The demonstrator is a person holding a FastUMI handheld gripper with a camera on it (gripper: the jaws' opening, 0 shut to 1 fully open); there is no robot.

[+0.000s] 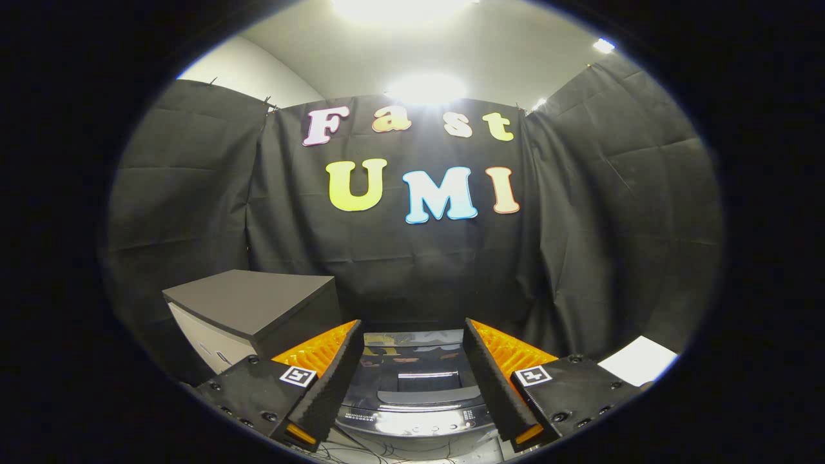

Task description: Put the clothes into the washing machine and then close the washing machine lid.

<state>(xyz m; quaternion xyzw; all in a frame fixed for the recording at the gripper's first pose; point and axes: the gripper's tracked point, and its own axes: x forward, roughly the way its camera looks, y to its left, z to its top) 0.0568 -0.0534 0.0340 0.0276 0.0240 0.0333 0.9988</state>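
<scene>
Gripper (412,380): fingers spread wide apart, nothing between them
Fingers (335,380): both reach forward, angled outward from each other
Pose: held level, pointing ahead and slightly downward

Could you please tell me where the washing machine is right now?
In the gripper view, the washing machine sits low between and just beyond the open gripper fingers, against the black booth wall, with a grey cabinet to its left.

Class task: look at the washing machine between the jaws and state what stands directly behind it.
Behind the washing machine hangs the booth's black cloth wall. A grey cabinet stands beside it. The open gripper holds nothing; its jaws frame the machine and cover its sides.
</scene>
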